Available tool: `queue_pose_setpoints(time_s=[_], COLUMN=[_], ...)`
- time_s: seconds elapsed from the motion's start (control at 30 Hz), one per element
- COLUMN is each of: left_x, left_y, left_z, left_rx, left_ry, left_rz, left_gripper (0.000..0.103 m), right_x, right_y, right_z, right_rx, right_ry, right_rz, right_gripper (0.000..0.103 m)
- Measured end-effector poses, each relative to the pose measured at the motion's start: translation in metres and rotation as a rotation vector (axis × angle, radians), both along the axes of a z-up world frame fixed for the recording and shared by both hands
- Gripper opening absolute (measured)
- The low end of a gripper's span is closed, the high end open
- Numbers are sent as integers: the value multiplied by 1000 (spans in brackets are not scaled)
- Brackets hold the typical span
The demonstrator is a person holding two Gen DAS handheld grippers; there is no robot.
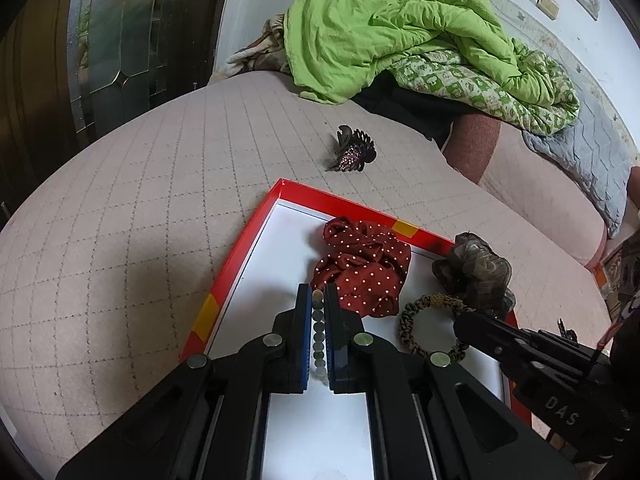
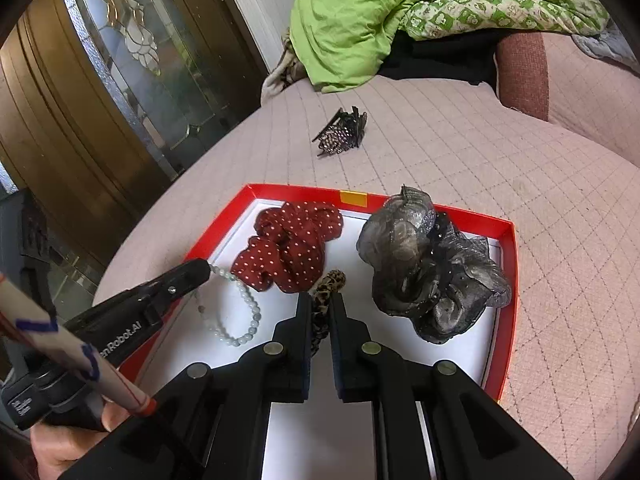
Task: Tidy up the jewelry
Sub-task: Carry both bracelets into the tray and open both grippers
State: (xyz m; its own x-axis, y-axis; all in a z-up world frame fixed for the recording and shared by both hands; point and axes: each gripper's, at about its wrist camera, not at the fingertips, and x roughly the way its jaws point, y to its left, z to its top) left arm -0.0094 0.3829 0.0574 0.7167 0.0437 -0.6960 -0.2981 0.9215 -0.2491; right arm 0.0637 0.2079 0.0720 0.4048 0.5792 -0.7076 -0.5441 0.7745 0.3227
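Observation:
A red-rimmed tray with a white floor lies on the bed; it also shows in the right wrist view. In it lie a red dotted scrunchie, a grey-brown organza scrunchie, a leopard hair tie and a pale bead bracelet. My left gripper is shut on the bracelet over the tray. My right gripper is shut on the leopard hair tie. A dark rhinestone claw clip lies on the bed beyond the tray.
A green quilt is heaped at the far end of the beige quilted bed. A reddish bolster lies at the far right. A glass-panelled wooden door stands at the left past the bed's edge.

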Motion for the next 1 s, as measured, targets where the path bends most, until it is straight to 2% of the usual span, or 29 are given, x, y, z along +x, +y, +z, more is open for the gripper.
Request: queue_pose_setpoints(time_s=[0.17,0.8,1.0], left_x=[2,3,2], left_y=[0,6,4], left_z=[-3,-6,-4], left_rx=[4,20,32], left_ry=[12,34,30], left_rz=[8,35,39], left_gripper=[5,5,6], right_x=[3,8,4], right_y=[3,3,3], right_z=[-7,-16,-12], right_rx=[-49,-74,-70], right_ry=[5,45,42], right_rz=[-16,-25,-22], right_gripper=[11,11,20])
